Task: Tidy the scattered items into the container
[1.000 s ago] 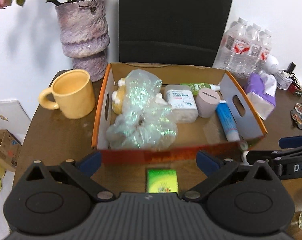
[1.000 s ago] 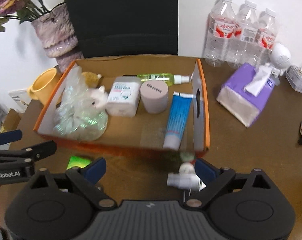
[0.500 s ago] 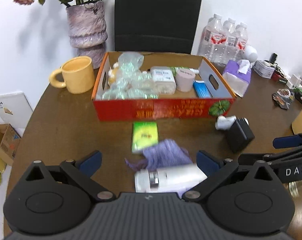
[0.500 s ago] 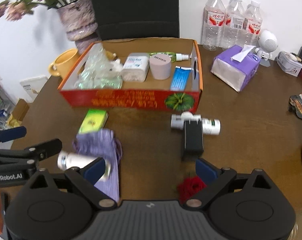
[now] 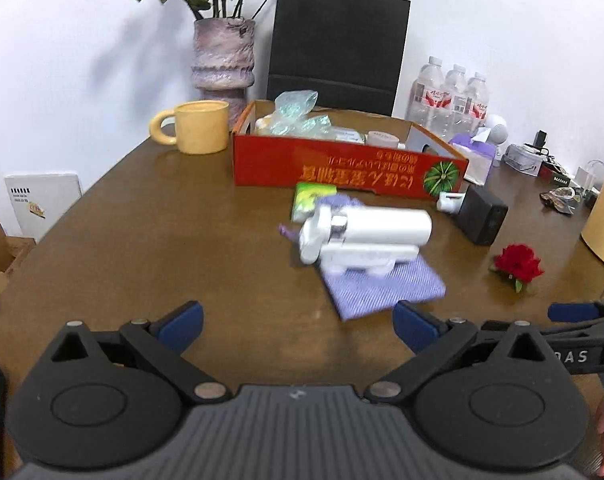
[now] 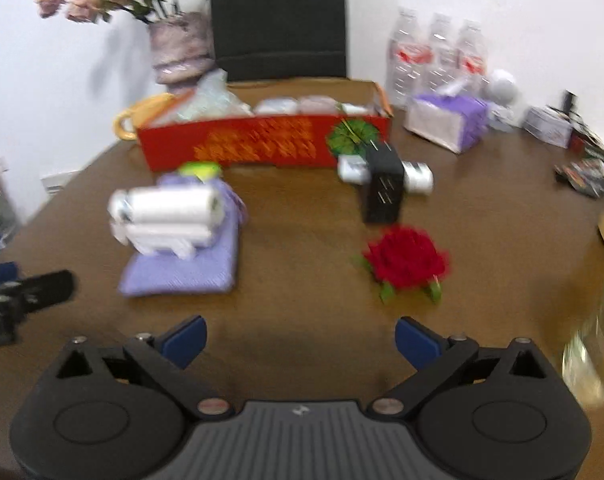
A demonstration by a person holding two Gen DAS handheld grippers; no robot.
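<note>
A red cardboard box (image 5: 341, 168) (image 6: 262, 146) holding several items stands at the table's far side. In front of it lie a white pump bottle (image 5: 365, 236) (image 6: 166, 216) on a purple cloth (image 5: 381, 288) (image 6: 182, 272), a green packet (image 5: 311, 196) (image 6: 200, 169), a black block (image 5: 481, 216) (image 6: 383, 184) across a small white bottle (image 6: 417, 176), and a red rose (image 5: 517, 266) (image 6: 407, 258). My left gripper (image 5: 298, 326) is open and empty, short of the cloth. My right gripper (image 6: 300, 338) is open and empty, short of the rose.
A yellow mug (image 5: 198, 126) and a purple vase (image 5: 224, 64) with flowers stand left of the box. A black bag (image 5: 333, 44) is behind it. Water bottles (image 5: 453, 100), a purple tissue pack (image 6: 445, 120) and small clutter (image 5: 557, 196) sit right.
Both grippers have pulled back and dropped lower, away from the box. The cloth, white bottle, black block and rose have come into view. Both stay open.
</note>
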